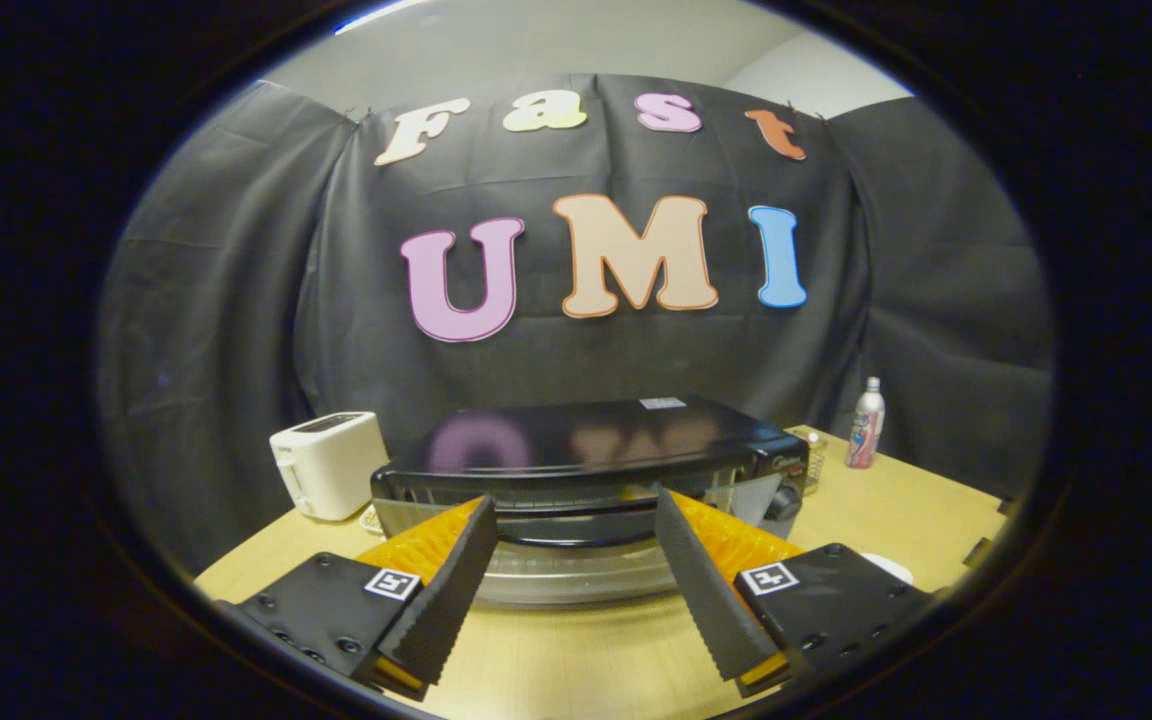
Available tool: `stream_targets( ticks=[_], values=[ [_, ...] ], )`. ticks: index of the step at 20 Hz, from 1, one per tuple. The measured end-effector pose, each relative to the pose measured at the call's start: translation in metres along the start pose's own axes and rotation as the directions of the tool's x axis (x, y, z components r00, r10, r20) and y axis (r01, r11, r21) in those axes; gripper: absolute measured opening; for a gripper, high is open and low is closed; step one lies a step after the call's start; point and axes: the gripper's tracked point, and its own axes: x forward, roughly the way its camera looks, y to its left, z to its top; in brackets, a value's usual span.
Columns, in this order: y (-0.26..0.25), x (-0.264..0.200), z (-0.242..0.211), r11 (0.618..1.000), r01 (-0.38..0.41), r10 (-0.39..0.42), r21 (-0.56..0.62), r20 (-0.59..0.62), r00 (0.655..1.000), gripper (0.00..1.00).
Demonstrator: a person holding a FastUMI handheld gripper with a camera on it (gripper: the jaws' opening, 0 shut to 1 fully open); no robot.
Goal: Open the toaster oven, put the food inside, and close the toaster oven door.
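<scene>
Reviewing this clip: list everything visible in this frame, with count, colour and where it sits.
toaster oven: one, black, on the table just ahead of the fingers, door looks lowered
pop-up toaster: one, white, beside the oven
bottle: one, silver with pink, on the table's far corner, on the oven's other side
small container: one, too small to identify, between oven and bottle
table: one, light wood
white object: one, partly hidden behind the gripper
gripper: one, fingers spread apart, holding nothing

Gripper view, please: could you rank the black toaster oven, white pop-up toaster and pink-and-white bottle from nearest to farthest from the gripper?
1. Black toaster oven, just ahead of the open gripper.
2. White pop-up toaster, beside the oven.
3. Pink-and-white bottle, far table corner.
</scene>
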Motion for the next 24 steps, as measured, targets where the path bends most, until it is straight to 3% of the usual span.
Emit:
stream_targets(
  ticks=[7,15,24],
  values=[
    [-0.003,0.024,0.013,0.997,-0.027,0.028,0.072,-0.015,0.999,0.98],
    [-0.020,-0.038,0.083,0.997,0.074,-0.074,0.002,-0.001,0.997,0.97],
    [0.021,-0.072,0.142,0.999,0.040,-0.040,0.000,0.042,0.998,0.97]
  ],
)
